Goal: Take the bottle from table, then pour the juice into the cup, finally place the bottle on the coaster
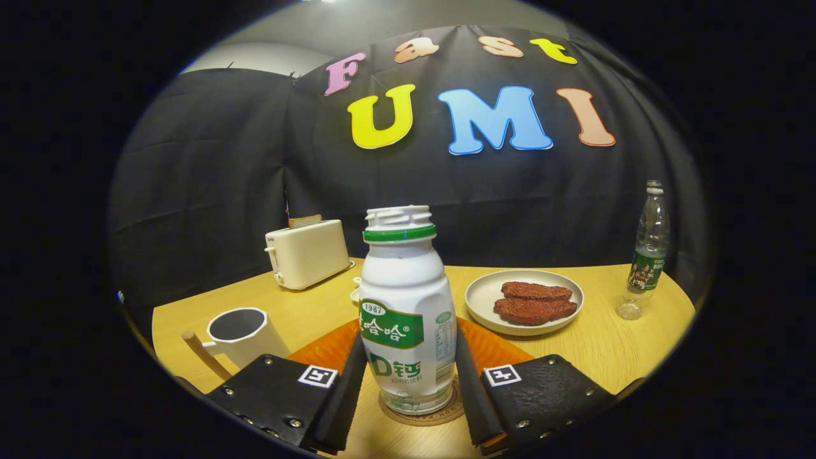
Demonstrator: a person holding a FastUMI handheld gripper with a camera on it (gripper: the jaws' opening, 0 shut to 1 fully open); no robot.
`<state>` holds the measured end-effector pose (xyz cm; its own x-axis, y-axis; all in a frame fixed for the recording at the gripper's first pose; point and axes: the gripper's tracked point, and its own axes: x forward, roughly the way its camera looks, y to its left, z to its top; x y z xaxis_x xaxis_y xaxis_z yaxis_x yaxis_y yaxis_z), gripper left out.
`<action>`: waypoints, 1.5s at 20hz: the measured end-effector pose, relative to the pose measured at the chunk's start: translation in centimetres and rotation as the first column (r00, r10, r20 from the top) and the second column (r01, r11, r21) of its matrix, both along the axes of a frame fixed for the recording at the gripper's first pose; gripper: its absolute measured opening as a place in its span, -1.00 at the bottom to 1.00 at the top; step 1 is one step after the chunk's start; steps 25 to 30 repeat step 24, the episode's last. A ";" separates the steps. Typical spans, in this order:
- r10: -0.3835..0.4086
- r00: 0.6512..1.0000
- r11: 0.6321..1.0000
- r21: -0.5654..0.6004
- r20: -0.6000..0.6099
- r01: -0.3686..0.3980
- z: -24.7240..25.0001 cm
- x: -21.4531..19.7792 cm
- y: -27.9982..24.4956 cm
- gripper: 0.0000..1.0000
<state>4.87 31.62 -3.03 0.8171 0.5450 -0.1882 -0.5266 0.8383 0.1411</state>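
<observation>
I have the gripper (408, 389) straddling the bottle (407, 319), one finger on each side of its lower body. From here I cannot tell whether the pads press on the plastic or stand just off it; on both sides the gap looks close to nothing.

The bottle stands upright near the front edge of the bench (593, 344), its base on the round coaster (426, 413), which peeks out beneath it. The orange mat (494, 349) lies just behind. The cup (241, 333) sits toward the front left corner, its wooden handle turned to the near edge, and I cannot see any juice in it from this angle.

I judge this to be the last step: the bottle set on the coaster and about to be let go. To do it well I would make sure the base is flat and centred on the coaster, spread the fingers evenly so neither one drags the bottle sideways, then draw the gripper straight back toward me, level, without lifting. The bottle is tall with a narrow footprint, so a one-sided nudge could tip it.

The plate of meat (524, 299), the toaster (307, 252) and the clear water bottle (645, 255) stand farther back, well apart from my path.
</observation>
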 end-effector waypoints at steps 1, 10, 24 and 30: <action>-0.001 1.000 1.000 0.004 0.002 0.001 0.0 0.0 0.0 0.37; -0.017 0.994 1.000 -0.008 0.105 0.018 2.9 -0.8 -1.6 0.60; -0.112 0.959 0.994 0.039 0.261 0.105 10.1 -4.6 -9.5 0.59; -0.112 0.959 0.994 0.039 0.261 0.105 10.1 -4.6 -9.5 0.59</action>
